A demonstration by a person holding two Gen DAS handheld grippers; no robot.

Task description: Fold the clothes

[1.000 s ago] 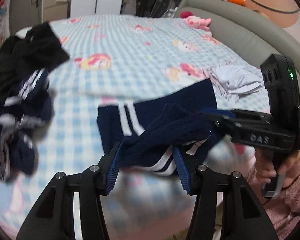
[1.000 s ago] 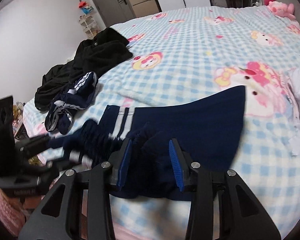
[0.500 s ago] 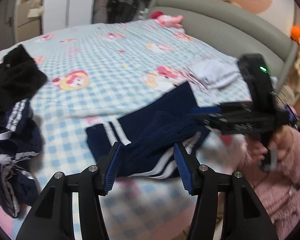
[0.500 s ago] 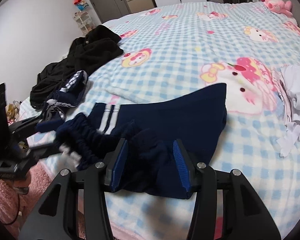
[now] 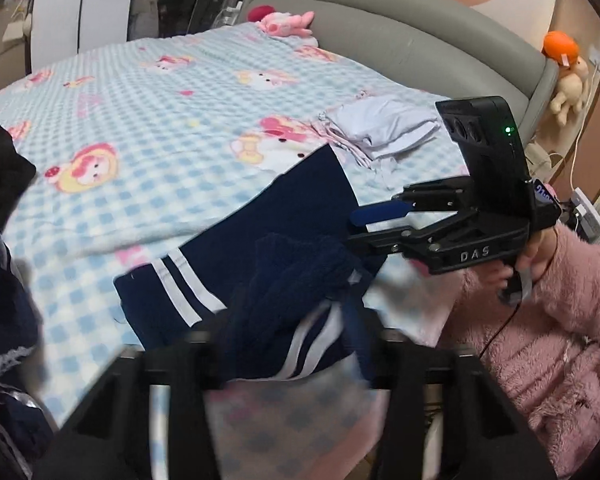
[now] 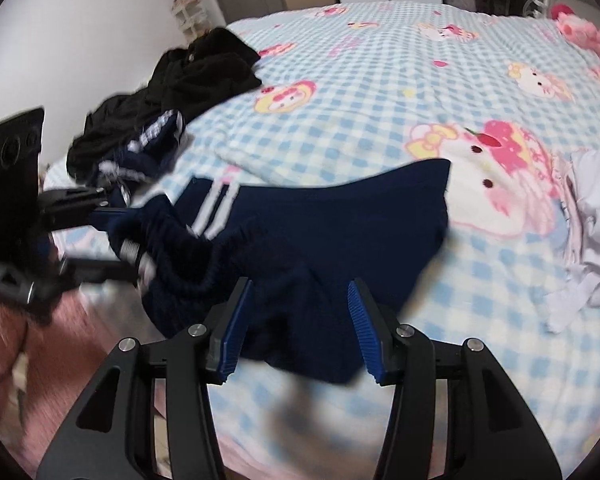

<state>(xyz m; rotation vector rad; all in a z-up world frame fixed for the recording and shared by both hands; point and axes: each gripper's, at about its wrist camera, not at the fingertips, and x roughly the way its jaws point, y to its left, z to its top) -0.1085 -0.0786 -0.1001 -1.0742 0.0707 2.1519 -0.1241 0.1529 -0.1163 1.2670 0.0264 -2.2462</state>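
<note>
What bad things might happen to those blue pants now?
1. The navy pants hang partly over the edge of the bed with the waistband bunched, so they might slide off or fold crooked.
2. The right gripper is open around the cloth without pinching it, so only the left gripper seems to hold. A pull could stretch one side.
3. The white clothes lie close by and could get dragged.

A bed (image 6: 380, 60) covered by a blue-and-white checked cartoon-print blanket (image 5: 172, 92) is observed. Navy shorts with white stripes (image 6: 340, 216) are laid near its front edge. A heap of black and navy garments (image 6: 172, 92) is noted at one side, pale folded clothing (image 5: 384, 130) at the other, and a pink plush toy (image 5: 286, 24) by the headboard.
</note>
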